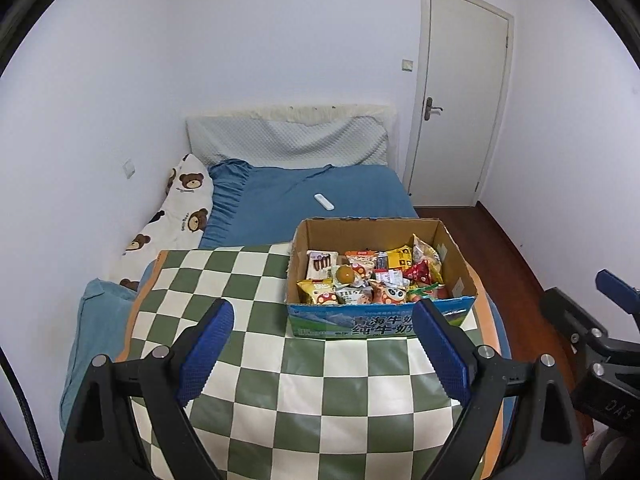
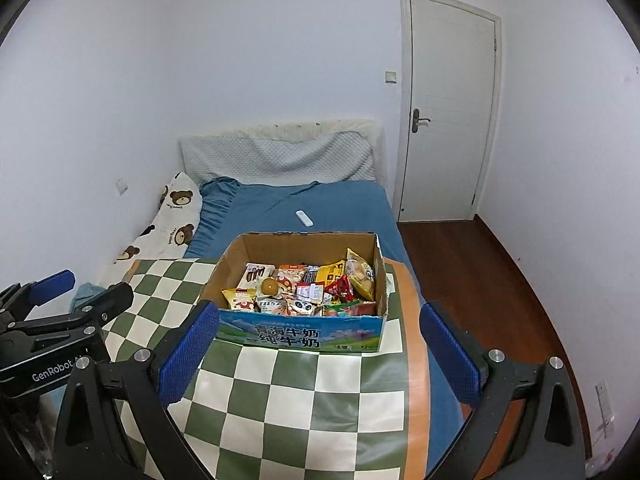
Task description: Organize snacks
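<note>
An open cardboard box (image 1: 384, 322) with blue printed sides stands on a green-and-white checkered cloth (image 1: 280, 380) on the bed. It holds several snack packets (image 1: 372, 276) and a round orange jelly cup (image 1: 345, 274). It also shows in the right wrist view (image 2: 304, 334), with the snacks (image 2: 308, 288) inside. My left gripper (image 1: 324, 356) is open and empty, held above the cloth in front of the box. My right gripper (image 2: 316, 360) is open and empty, just short of the box's front wall. Each gripper appears at the edge of the other's view.
A blue bedsheet (image 1: 320, 192) with a white remote (image 1: 324, 202) lies behind the box. A bear-print pillow (image 1: 176, 216) lies along the left wall. A white door (image 1: 460, 100) and wooden floor (image 2: 480, 280) are at the right.
</note>
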`<control>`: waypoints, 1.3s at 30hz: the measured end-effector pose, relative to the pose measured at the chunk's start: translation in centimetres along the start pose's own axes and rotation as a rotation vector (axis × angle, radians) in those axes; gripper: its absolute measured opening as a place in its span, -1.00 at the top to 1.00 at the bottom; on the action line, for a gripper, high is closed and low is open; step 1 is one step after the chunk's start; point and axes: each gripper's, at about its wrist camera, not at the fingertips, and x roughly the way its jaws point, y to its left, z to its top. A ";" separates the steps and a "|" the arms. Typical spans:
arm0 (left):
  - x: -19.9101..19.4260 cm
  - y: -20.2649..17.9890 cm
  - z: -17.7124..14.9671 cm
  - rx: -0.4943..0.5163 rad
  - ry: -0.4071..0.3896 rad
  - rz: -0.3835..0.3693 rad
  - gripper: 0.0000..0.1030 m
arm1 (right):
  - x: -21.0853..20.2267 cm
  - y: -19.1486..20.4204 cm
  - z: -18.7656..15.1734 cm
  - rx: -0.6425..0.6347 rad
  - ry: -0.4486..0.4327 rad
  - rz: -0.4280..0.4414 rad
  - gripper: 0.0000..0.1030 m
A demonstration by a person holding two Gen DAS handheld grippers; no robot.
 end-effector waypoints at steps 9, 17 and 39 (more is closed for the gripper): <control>3.6 -0.3 0.8 -0.009 0.010 0.034 -1.00 | 4.1 -0.6 0.5 0.009 0.021 -0.011 -0.99; 8.4 -0.3 1.8 -0.004 0.060 0.070 -1.00 | 8.8 -1.6 1.3 0.023 0.054 -0.044 -0.99; 14.0 -1.0 2.1 0.030 0.140 0.064 -1.00 | 15.6 -2.4 0.1 0.041 0.148 -0.084 -0.99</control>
